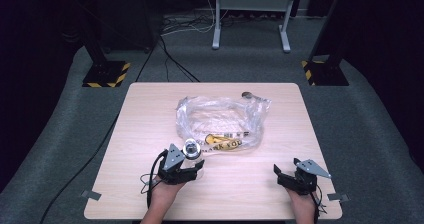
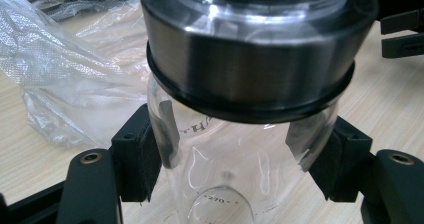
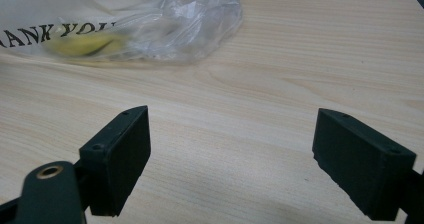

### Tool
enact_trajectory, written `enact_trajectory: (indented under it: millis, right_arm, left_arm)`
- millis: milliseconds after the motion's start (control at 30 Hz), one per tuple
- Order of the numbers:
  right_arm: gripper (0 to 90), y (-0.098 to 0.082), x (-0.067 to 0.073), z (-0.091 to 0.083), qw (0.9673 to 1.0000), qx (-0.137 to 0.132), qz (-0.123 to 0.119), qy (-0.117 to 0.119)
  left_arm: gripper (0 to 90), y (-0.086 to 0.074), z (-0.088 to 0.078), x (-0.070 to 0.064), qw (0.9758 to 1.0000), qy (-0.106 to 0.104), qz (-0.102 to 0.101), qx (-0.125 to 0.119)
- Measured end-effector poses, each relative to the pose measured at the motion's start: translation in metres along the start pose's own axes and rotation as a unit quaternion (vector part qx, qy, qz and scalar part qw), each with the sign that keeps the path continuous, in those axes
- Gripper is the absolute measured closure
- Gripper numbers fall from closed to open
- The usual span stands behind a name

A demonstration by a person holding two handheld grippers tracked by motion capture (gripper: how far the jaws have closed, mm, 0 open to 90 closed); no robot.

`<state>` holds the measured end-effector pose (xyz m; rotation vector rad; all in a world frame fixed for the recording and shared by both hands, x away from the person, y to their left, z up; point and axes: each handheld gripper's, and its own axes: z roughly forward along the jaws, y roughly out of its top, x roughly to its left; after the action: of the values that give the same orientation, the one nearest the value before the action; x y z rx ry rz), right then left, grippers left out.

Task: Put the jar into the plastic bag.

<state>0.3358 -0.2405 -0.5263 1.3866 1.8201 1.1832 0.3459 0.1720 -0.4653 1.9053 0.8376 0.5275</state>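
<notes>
Jar grasped; transfer to bag outstanding.
Left gripper (image 1: 200, 167) is clamped on the glass jar (image 1: 191, 149) near the desk (image 1: 280, 194) front edge, beside the plastic bag (image 1: 220, 121). Right gripper (image 1: 278, 172) rests at the front right, jaws apart, holding nothing. Judged remaining: lifting and placing the jar.

A clear glass jar (image 1: 191, 151) with a wide metal collar (image 2: 255, 49) stands at seven o'clock on the table, clamped at its sides, near the bag's corner.
</notes>
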Motion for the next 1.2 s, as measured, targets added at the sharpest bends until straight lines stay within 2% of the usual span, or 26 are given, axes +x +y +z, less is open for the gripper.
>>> enact_trajectory:
  millis: [200,467,800,1200]
  right_arm:
    - [14.7,0.000,0.000,0.000,1.0000,0.000,0.000,0.000]
    - [14.7,0.000,0.000,0.000,1.0000,0.000,0.000,0.000]
    - [14.7,0.000,0.000,0.000,1.0000,0.000,0.000,0.001]
    - [14.7,0.000,0.000,0.000,1.0000,0.000,0.001,0.002]
  left_arm:
    - [31.3,0.002,-0.001,-0.001,1.0000,0.000,0.003,0.004]
    - [31.4,0.010,-0.007,0.000,1.0000,-0.008,-0.004,0.002]
    - [31.4,0.034,-0.016,-0.004,0.9997,-0.007,0.023,0.005]
    - [31.4,0.070,-0.019,-0.002,0.9994,-0.014,0.028,-0.014]
